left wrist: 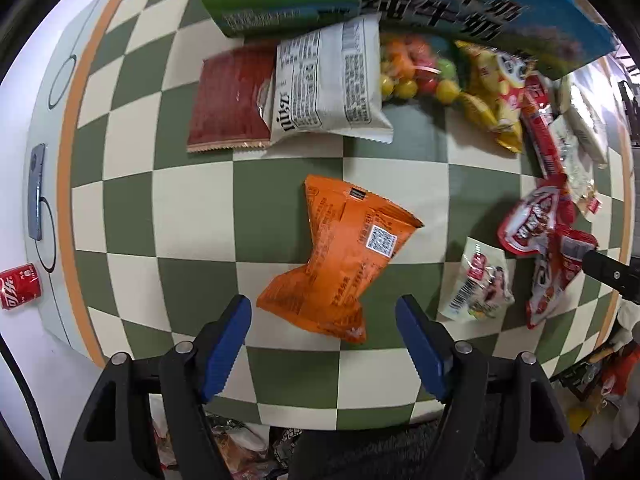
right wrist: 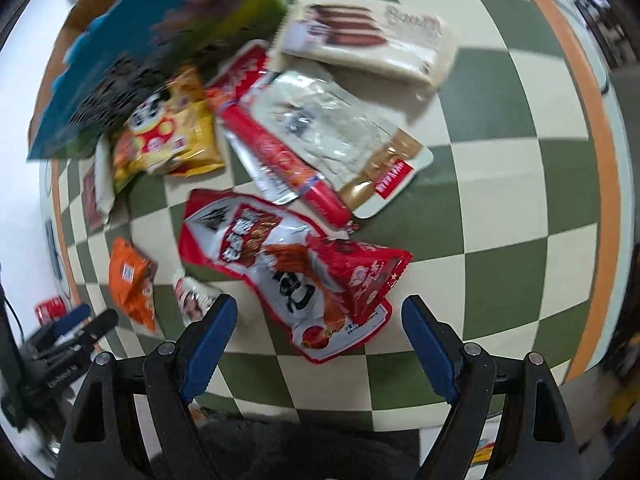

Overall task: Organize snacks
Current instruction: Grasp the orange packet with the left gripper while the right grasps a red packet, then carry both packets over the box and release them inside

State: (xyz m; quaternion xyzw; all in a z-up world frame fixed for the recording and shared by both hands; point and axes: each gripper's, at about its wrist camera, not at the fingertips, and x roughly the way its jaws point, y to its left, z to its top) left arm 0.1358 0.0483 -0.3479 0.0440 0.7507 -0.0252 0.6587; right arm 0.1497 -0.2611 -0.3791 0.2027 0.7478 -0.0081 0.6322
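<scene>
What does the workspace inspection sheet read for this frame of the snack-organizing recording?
Surface: green-and-cream checkered tablecloth with an orange border.
Job's things: orange packet alone mid-table; white packet overlapping dark red packet; red-and-white bag under a small red packet; blue carton at the far edge.
Clutter: red soda can off the cloth.
Grippers: left gripper open above the orange packet; right gripper open above the red-and-white bag; neither holds anything.
Cables: dark cable at the left edge.
Surroundings: blurred, cannot tell.
</scene>
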